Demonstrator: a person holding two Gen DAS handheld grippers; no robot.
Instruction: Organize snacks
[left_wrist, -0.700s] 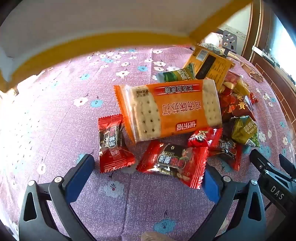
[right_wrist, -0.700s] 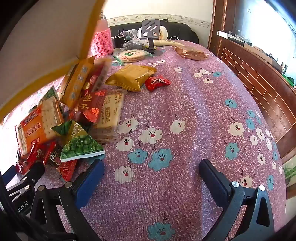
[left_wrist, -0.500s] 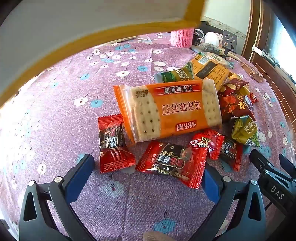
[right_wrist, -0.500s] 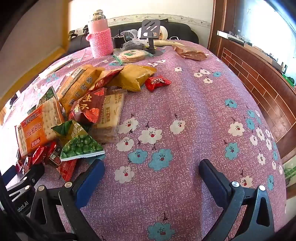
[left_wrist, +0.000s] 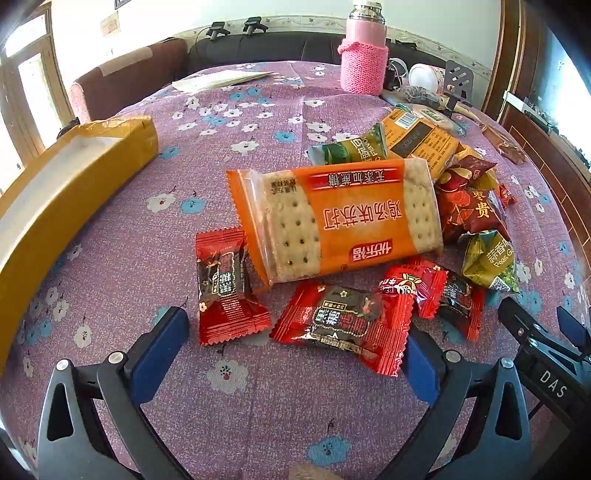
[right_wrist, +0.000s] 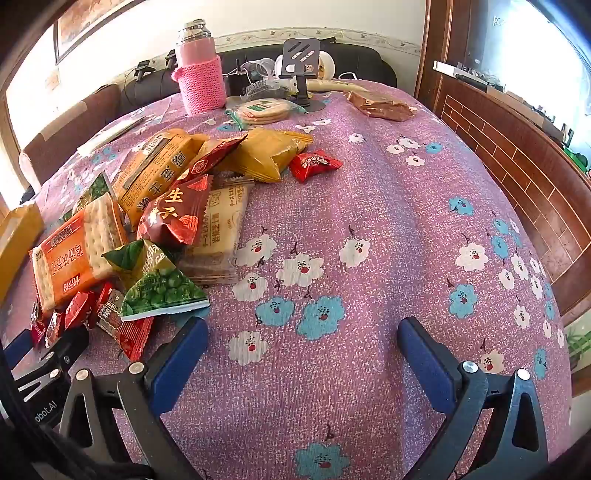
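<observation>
One orange cracker pack (left_wrist: 334, 218) and perhaps four red candies, partly overlapped, are seen on the flowered cloth (right_wrist: 369, 206) ahead of the left gripper (left_wrist: 295, 350), whose jaws, like the right gripper's (right_wrist: 301, 354), are spread empty, while the yellow box (left_wrist: 74, 162), overhead earlier, is now set down at the left.

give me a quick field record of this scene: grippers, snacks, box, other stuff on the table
left gripper: open, empty, over two red candy packets
right gripper: open, empty, over bare tablecloth
snack pile: orange cracker pack, green pea bag, yellow bag, lone red candy
box: yellow cardboard, open, at pile's left
other: pink bottle, phone stand
</observation>
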